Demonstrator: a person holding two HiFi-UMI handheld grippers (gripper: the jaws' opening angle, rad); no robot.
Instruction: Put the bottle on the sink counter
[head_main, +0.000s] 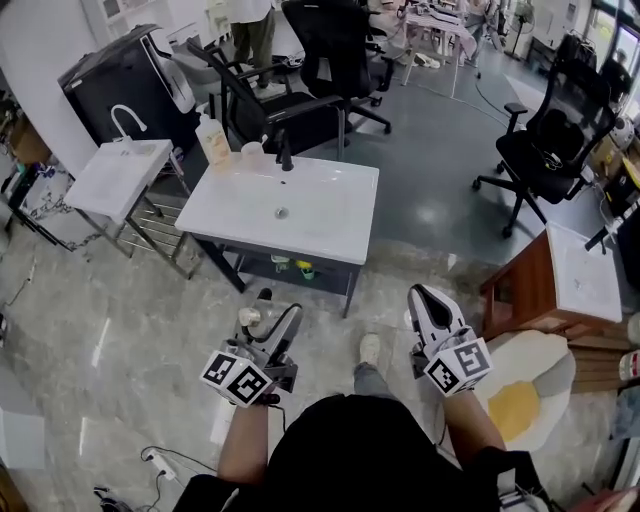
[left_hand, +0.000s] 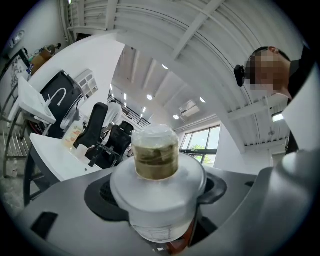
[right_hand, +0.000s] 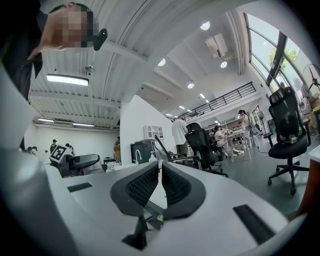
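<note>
My left gripper (head_main: 268, 325) is shut on a clear plastic bottle (left_hand: 156, 172) with a brownish-gold cap (left_hand: 155, 150); the bottle lies between the dark pads (left_hand: 102, 194) and points forward. In the head view the bottle (head_main: 250, 318) hangs over the floor, short of the white sink counter (head_main: 240, 215) with its black faucet (head_main: 285, 150). My right gripper (head_main: 422, 296) is held level beside it; in the right gripper view its jaws (right_hand: 161, 167) meet at the tips with nothing between them.
On the counter's back edge stand a soap bottle (head_main: 212, 140) and a small cup (head_main: 252, 152). A second white basin (head_main: 118, 175) sits left. A wooden cabinet (head_main: 530, 290) and an egg-shaped rug (head_main: 520, 400) lie right. Office chairs (head_main: 545, 140) stand behind.
</note>
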